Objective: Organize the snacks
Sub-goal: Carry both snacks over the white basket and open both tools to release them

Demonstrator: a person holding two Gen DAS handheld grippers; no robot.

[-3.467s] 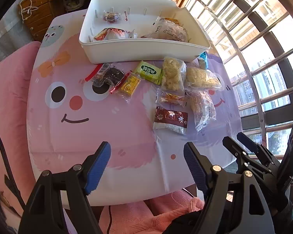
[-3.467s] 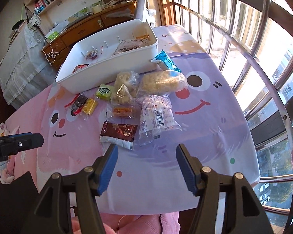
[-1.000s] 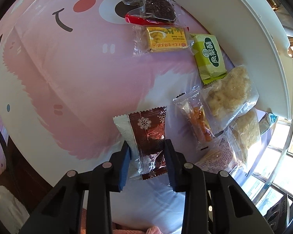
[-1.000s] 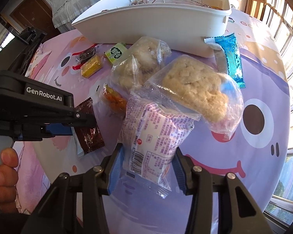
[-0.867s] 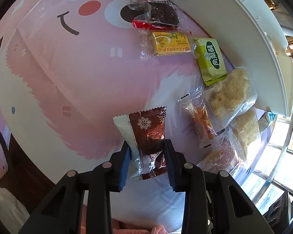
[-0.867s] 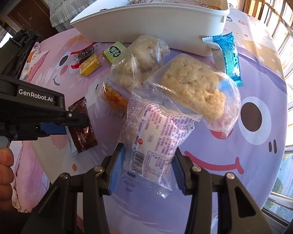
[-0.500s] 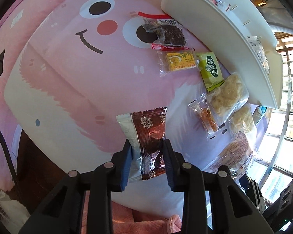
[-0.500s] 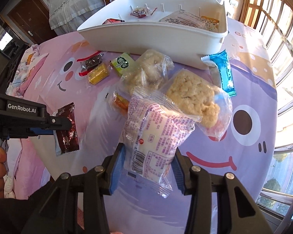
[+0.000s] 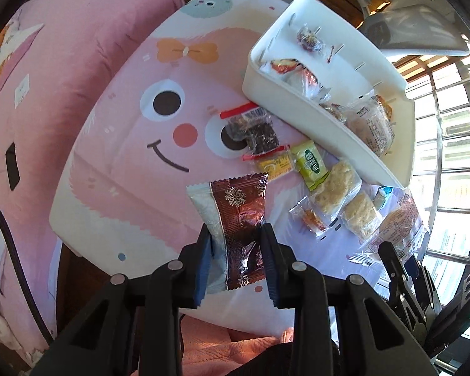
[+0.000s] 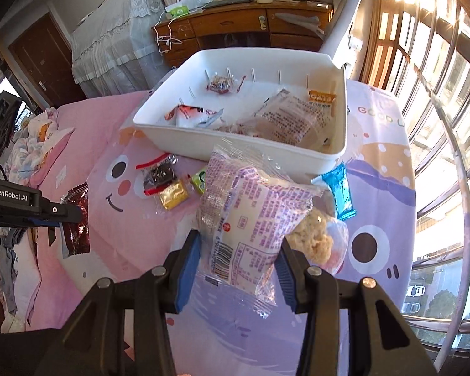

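My left gripper (image 9: 236, 244) is shut on a brown snowflake snack packet (image 9: 238, 216) and holds it above the table's near left part; the packet also shows in the right wrist view (image 10: 76, 219). My right gripper (image 10: 238, 250) is shut on a clear bag with purple print (image 10: 250, 216), held above the table in front of the white bin (image 10: 335, 153). The bin (image 9: 297, 94) holds several snacks. Loose snacks lie in front of it: a dark packet (image 9: 257, 131), a yellow packet (image 9: 274, 164), a green packet (image 9: 311, 164), rice-cake bags (image 9: 335, 188) and a blue packet (image 10: 340, 191).
The table wears a pink and purple cartoon-face cloth (image 9: 134, 172). A pink bed (image 9: 56, 62) lies to its left. Window bars (image 10: 448, 125) run along the right. A wooden cabinet (image 10: 235, 31) stands behind the bin.
Both grippers closed on their packets, then lifted them off the table and pulled back; the bin's inside has come into view in both cameras.
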